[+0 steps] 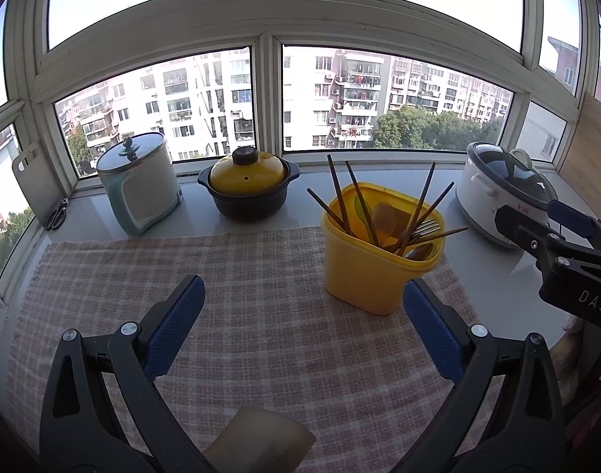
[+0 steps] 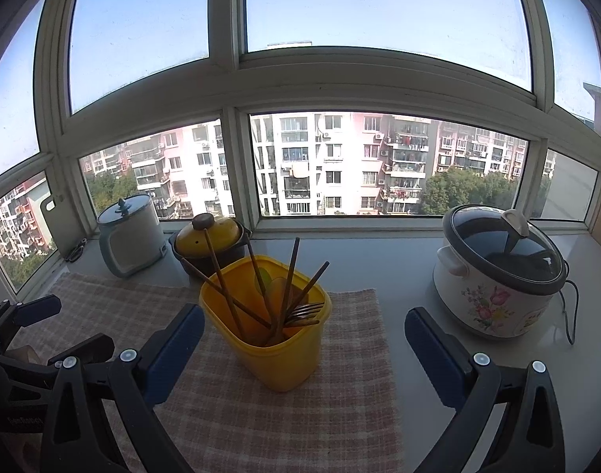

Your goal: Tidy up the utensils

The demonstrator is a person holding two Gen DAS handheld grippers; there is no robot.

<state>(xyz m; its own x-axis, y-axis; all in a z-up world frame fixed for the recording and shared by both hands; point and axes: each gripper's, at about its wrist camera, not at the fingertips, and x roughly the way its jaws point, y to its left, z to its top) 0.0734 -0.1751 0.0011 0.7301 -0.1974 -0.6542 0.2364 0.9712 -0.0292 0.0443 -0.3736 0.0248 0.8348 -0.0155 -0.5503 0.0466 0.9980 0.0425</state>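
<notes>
— What writing can we read here?

— Very little. In the left wrist view the right gripper (image 1: 568,220) comes in at the far right edge, and its black body carries the white letters "DAS"; the rest is cut off. In the right wrist view there is some faint print on a dark part at the lower left, too blurred for us to read. The rice cooker (image 2: 497,276) bears a flower pattern, no words we can make out.

— And our tools?

— We see the left gripper (image 1: 300,327) with its blue pads spread wide over the checked cloth (image 1: 241,276), nothing between them. The right gripper (image 2: 304,347) is likewise released, its fingers standing either side of the yellow container (image 2: 272,351) without touching it.

— Where are the utensils?

— All in that yellow container (image 1: 363,272), upright on the cloth's right part: dark chopsticks (image 1: 339,197) leaning outward, a wooden spoon (image 1: 383,216), a metal fork (image 1: 422,228) and a metal spoon (image 1: 418,252).

— What does one view give us that the other does not?

— The left view shows a tan object (image 1: 261,437) at the bottom edge; we cannot tell what it is. The right view shows the cooker's cord (image 2: 568,315). Both show the kettle (image 1: 138,181), the yellow-lidded clay pot (image 1: 247,185) and scissors (image 1: 58,216) by the window.
</notes>
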